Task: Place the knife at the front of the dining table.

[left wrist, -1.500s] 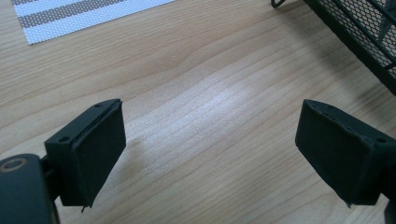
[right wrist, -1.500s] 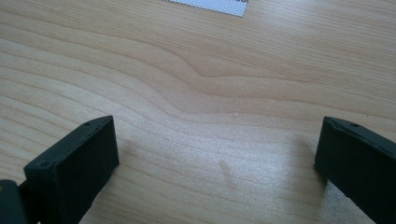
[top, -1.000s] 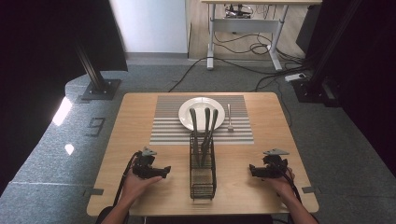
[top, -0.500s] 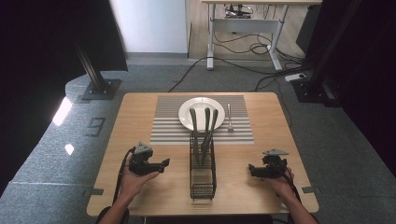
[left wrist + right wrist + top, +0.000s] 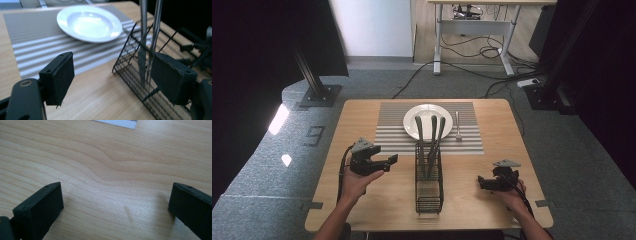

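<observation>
- Bench (image 5: pixel 362 210): pale wood top, seen from the high view with the person's forearms coming in at its near edge.
- Placemat (image 5: pixel 397 112): grey and white stripes, lying flat at the far middle of the bench.
- Plate (image 5: pixel 412 116): white, round, resting on the placemat; in the left gripper view (image 5: pixel 88 22) it is bare and glossy.
- Fork (image 5: pixel 457 126): silver, flat on the placemat just to the right of the plate.
- Wire caddy (image 5: pixel 429 192): black mesh basket, long and narrow, standing in the near middle of the bench between the two hands.
- Utensils (image 5: pixel 432 131): three dark handles standing upright in the far end of the wire caddy, tips rising in front of the plate; in the left gripper view their metal shafts (image 5: pixel 142 37) stand inside the mesh.
- Left gripper (image 5: pixel 388 161): held above the bench to the left of the wire caddy, jaws pointing toward it; jaws released though they have just been narrowing, nothing pressed between them; wire caddy (image 5: pixel 130 62) near the right-hand pad.
- Right gripper (image 5: pixel 482 182): low over the bench to the right of the wire caddy, well apart from it; jaws spread wide, bare wood between them (image 5: pixel 116 202).
</observation>
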`<state>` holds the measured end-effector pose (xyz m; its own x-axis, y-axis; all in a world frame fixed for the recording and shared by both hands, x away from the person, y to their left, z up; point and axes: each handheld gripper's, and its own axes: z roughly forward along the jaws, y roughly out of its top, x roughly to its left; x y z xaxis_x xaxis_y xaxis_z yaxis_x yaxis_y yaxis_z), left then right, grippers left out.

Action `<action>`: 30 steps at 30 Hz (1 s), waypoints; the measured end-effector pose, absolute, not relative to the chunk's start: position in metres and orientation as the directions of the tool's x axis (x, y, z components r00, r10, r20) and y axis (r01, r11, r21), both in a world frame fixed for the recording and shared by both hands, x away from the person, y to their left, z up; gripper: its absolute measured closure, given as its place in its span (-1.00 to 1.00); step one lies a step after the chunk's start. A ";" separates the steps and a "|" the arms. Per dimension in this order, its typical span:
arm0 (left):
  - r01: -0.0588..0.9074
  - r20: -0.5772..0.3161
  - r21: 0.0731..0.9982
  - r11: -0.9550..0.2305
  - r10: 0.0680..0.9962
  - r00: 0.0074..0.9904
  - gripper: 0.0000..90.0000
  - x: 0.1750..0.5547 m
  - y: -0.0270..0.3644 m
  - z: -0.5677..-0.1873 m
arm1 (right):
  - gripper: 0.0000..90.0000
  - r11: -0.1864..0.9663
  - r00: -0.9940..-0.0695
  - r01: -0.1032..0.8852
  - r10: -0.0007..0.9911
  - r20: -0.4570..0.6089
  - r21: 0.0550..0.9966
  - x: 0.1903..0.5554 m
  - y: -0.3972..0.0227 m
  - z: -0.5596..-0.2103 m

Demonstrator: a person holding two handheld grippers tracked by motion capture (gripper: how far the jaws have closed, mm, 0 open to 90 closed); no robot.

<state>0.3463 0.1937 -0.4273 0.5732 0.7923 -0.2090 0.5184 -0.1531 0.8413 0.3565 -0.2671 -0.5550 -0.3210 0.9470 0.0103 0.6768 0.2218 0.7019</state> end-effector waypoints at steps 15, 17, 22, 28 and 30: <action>0.492 -0.183 0.846 -0.207 0.754 0.631 -0.56 0.362 0.171 -0.404 | -1.00 0.226 -0.326 0.672 0.945 0.007 0.706 0.357 -0.266 -0.555; 0.480 -0.168 0.849 -0.221 0.748 0.642 -0.53 0.363 0.165 -0.406 | -1.00 0.225 -0.324 0.671 0.946 0.007 0.706 0.357 -0.266 -0.556; 0.470 -0.154 0.852 -0.233 0.745 0.649 -0.51 0.366 0.160 -0.404 | -1.00 0.226 -0.327 0.671 0.945 0.007 0.706 0.357 -0.266 -0.556; 0.461 -0.143 0.858 -0.226 0.757 0.638 -0.48 0.372 0.160 -0.395 | -1.00 0.225 -0.326 0.670 0.945 0.008 0.707 0.357 -0.266 -0.556; 0.463 -0.143 0.858 -0.224 0.760 0.634 -0.46 0.375 0.157 -0.393 | -1.00 0.225 -0.325 0.670 0.946 0.008 0.707 0.357 -0.266 -0.556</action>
